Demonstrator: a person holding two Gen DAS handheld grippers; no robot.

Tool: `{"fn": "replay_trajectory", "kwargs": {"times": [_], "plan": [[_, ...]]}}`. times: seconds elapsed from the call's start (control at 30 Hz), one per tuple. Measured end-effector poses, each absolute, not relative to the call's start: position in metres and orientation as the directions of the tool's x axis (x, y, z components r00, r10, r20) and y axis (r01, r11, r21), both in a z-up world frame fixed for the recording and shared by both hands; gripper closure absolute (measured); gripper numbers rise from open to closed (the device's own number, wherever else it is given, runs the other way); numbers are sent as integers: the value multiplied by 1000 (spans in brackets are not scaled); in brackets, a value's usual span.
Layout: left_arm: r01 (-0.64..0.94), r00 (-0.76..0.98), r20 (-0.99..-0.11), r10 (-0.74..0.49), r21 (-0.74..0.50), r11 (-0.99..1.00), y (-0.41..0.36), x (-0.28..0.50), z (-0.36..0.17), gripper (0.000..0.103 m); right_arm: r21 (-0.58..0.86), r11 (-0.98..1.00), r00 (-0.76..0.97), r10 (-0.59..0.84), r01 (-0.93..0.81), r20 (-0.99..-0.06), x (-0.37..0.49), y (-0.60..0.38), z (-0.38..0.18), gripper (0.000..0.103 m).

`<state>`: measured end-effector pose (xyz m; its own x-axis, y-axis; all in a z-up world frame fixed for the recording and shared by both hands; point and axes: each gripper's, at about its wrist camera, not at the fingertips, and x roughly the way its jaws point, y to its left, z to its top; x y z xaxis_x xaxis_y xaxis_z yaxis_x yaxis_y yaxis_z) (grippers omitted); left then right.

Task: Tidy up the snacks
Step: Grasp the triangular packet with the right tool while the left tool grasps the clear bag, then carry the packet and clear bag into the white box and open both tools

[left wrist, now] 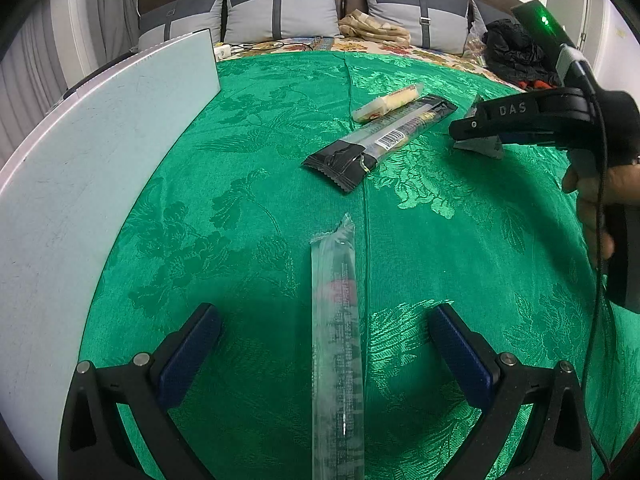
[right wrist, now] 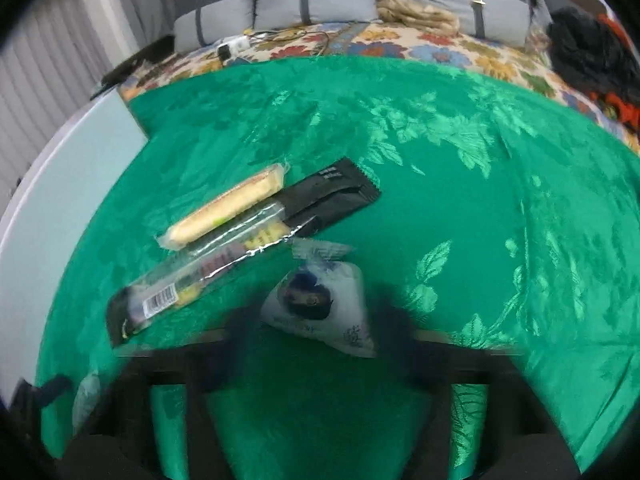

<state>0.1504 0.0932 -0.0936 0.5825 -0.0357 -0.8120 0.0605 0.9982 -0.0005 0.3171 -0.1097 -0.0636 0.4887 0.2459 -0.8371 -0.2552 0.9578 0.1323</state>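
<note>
**Snacks partly lined up, two wrappers left to place**

While my left tongs [left wrist: 324,340] hang wide open over the green cloth [left wrist: 240,128], gripping nothing, a long clear-wrapped stick snack [left wrist: 338,340] lies lengthwise between the two blue pads [left wrist: 192,356] without touching either. I take the black-ended bar [left wrist: 380,140] as my landmark: a pale yellow stick pack [left wrist: 388,106] lies just beside it on its far side, roughly parallel, so those two look already grouped. The clear stick sits well apart from the bar, on the near side, and I judge it is yet to join the row.

My right tongs [left wrist: 476,128] reach in just to the right of the bar's far end, closed on a small white triangular packet [right wrist: 320,304]; from the left view the packet [left wrist: 480,146] shows only as a grey-white wedge under the black finger. In the right view it sits between my blurred fingers, close by the bar [right wrist: 240,248] and the yellow pack [right wrist: 228,208]. So by my reckoning about half the work is done: two snacks paired, one in my grip, one waiting.

Much is unclear. The right view is smeared, so my own fingertips there are dark streaks. Print on the clear wrapper is unreadable, and its near end is cut off by the frame. A white board [left wrist: 80,160] covers the cloth's left edge.
</note>
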Motion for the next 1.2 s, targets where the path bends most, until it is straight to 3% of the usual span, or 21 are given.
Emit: {"fn": "replay_trajectory", "kwargs": {"times": [0.27, 0.6, 0.7, 0.77, 0.8, 0.83, 0.87, 1.0, 1.2], "plan": [[61, 583, -812, -36, 0, 998, 93, 150, -94, 0, 235, 948, 507, 315, -216, -802, 282, -138, -44, 59], [68, 579, -814, -41, -2, 998, 94, 150, -93, 0, 391, 908, 520, 409, -150, -750, 172, -177, -40, 59], [123, 524, -849, -69, -5, 992, 95, 152, -91, 2, 459, 884, 539, 432, -92, -723, 138, -194, -39, 59], [133, 510, -857, -78, -11, 991, 98, 149, -86, 18, 492, 869, 549, 439, -58, -711, 114, -203, -40, 59], [137, 515, -854, -78, -8, 990, 98, 147, -82, 40, 498, 866, 555, 438, -48, -707, 105, -206, -39, 59], [144, 517, -851, -88, -15, 989, 100, 145, -79, 71, 501, 864, 563, 433, -39, -704, 96, -209, -38, 59], [156, 510, -851, -124, -50, 986, 103, 144, -76, 84, 504, 863, 574, 429, -32, -698, 87, -211, -36, 59], [118, 495, -819, -290, -267, 956, 128, 130, -68, 85, 481, 875, 612, 409, -52, -677, 64, -210, -21, 59], [104, 520, -753, -403, -412, 905, 139, 102, -48, 85, 410, 908, 594, 380, -92, -709, 53, -195, -24, 59]]}}
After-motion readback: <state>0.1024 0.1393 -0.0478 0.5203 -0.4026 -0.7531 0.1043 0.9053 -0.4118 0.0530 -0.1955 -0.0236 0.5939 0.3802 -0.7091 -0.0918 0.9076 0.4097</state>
